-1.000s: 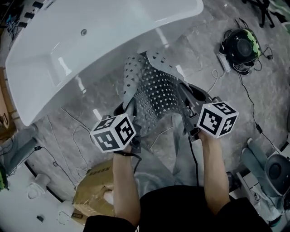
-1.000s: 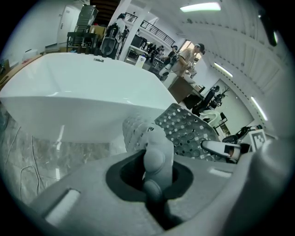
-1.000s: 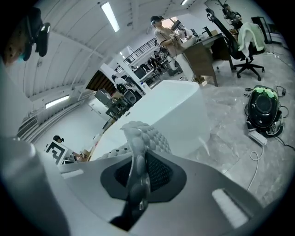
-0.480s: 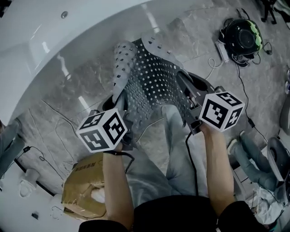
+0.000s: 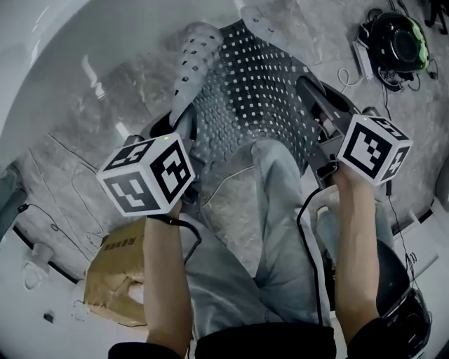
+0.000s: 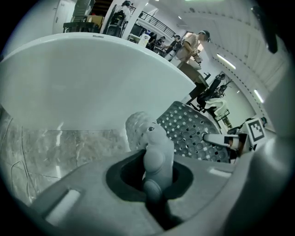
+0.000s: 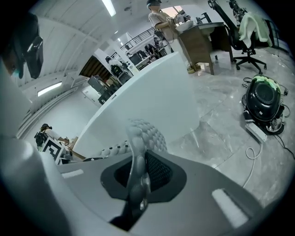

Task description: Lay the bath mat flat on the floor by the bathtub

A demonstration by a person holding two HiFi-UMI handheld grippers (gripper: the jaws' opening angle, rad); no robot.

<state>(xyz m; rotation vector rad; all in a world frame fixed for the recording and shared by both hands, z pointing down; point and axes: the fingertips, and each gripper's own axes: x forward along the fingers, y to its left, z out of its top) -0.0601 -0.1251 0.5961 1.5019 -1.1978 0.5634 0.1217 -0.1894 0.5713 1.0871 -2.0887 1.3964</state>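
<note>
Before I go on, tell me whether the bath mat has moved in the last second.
Yes, it seems: the bath mat looks larger while the cardboard box keeps its size, so it rose toward the camera, hardly shifting sideways.

Strip lamps [image 7: 109, 6] overhead give bright, even light, glaring off the white bathtub [image 6: 92, 78] and glossy floor [image 5: 105, 91]. Both gripper views bulge fisheye, with black corners and a soft, blurred foreground.

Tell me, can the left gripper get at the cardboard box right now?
Probably not: the left gripper is shut on an edge of the bath mat, and the cardboard box lies behind it, beside the forearm. It would have to release the mat first.
</note>
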